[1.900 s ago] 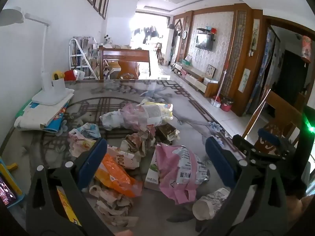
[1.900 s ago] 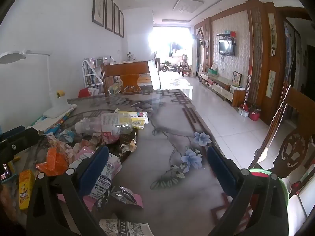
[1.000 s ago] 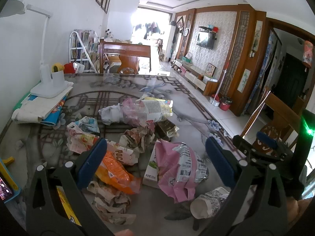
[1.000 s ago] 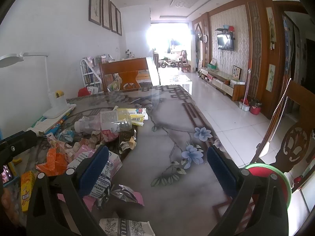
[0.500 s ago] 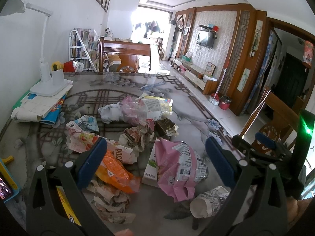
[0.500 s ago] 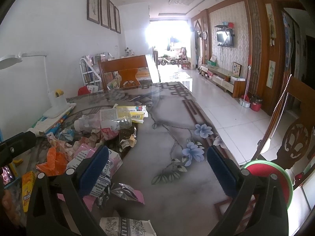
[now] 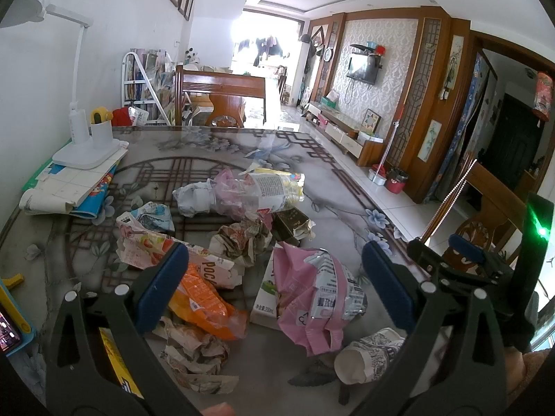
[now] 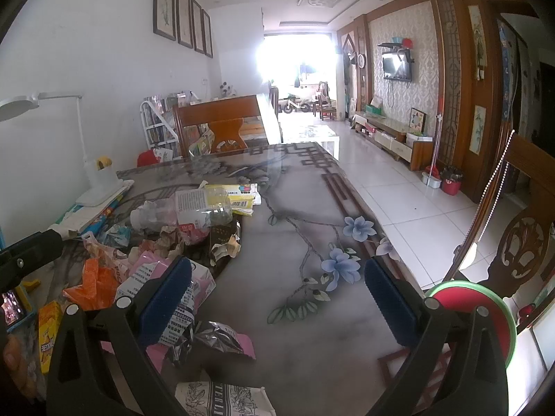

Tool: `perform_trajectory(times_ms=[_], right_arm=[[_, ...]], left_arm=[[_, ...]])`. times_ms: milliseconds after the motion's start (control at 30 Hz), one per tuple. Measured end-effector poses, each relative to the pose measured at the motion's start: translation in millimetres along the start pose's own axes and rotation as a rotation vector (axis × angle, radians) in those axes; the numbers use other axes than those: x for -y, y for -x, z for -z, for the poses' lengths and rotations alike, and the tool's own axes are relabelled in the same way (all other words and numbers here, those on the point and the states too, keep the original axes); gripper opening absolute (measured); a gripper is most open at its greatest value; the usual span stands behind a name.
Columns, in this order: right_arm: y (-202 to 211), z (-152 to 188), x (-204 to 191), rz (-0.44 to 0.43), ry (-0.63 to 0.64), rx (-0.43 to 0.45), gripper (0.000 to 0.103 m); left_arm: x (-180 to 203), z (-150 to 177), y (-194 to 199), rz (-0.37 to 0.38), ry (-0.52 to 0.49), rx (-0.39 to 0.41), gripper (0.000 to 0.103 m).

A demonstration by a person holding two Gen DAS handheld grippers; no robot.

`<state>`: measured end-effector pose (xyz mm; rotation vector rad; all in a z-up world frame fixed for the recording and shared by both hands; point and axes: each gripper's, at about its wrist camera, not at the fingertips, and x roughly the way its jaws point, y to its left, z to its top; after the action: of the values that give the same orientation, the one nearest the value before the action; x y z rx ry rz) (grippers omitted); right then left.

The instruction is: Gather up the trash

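Little has shifted over the last two seconds: both grippers hover as before, and only the views have tipped slightly while the litter lies where it lay. Jaws of the left gripper (image 7: 274,284) stand wide apart and empty above the crumpled pink plastic bag with printed paper inside (image 7: 312,291), which sits at the near end of the heap on the glass-topped patterned table (image 7: 215,159). Just left of that bag lies a torn orange foil wrapper (image 7: 204,301); beyond it, a crushed clear plastic bottle with a white label (image 7: 267,190); nearer the camera, a crumpled printed paper cup (image 7: 367,353) on its side. Over bare tabletop to the bag's right, the right gripper (image 8: 277,298) is likewise spread and empty, probably waiting. Whether a bin stands nearby cannot be told.
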<state>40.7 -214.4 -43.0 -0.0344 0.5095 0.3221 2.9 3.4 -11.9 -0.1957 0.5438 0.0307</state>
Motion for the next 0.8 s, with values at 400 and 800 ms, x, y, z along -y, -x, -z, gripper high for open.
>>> perform_trajectory(times_ms=[400,800], right_arm=[[-2.9,-1.2,-0.7,-0.001,-0.003,-0.008,0.096],[-3.7,-1.5,-0.6,-0.002,-0.005,-0.012,0.096]], left_arm=[[-0.1,2.2,0.2,0.001,0.001,-0.002,0.098],[-0.8,1.3,-0.3,0.001,0.003,-0.004,0.098]])
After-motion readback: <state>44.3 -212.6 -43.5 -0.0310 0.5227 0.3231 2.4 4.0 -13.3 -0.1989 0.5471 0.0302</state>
